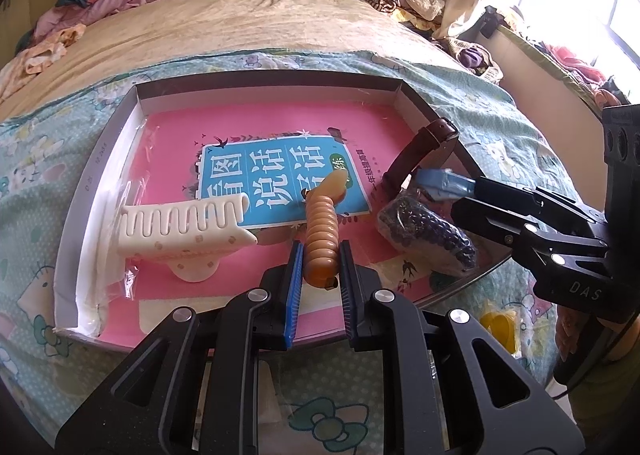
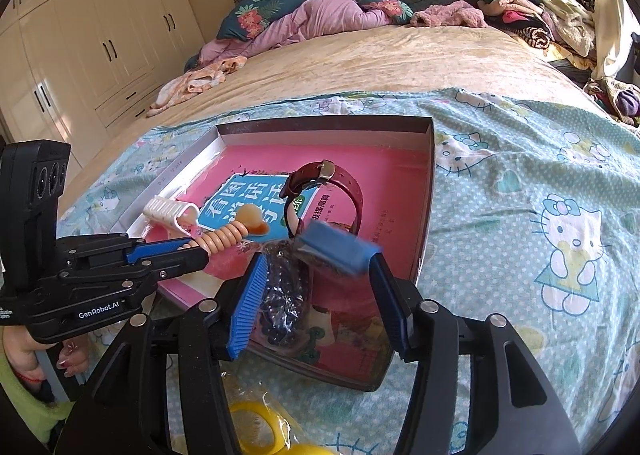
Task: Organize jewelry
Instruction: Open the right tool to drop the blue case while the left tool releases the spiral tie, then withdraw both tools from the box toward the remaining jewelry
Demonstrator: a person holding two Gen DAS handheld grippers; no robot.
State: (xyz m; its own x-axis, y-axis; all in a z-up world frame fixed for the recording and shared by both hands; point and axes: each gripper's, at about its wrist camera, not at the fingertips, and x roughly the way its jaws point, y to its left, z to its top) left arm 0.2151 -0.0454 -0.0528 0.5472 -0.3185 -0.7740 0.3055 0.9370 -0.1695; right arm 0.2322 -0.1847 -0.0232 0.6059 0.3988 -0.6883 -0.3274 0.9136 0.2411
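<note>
Amber bead bracelet (image 1: 322, 233), pinched end-on by the left gripper (image 1: 320, 255) over the tray's (image 1: 96, 183) near edge, should be lowered flat onto bare pink, while the right gripper (image 2: 316, 267) hangs wide open, empty.

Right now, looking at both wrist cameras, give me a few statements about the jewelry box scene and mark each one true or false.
1. The left hand-held gripper is shut on the amber bead bracelet. True.
2. The white hair claw clip lies outside the shallow box. False: it lies inside the box, near its left wall.
3. The right hand-held gripper is open above the bag of dark beads. True.
4. The brown leather watch lies on the bedspread. False: it is in the box, its strap arched up.
5. A blue-covered booklet lies on the box's pink liner. True.
</note>
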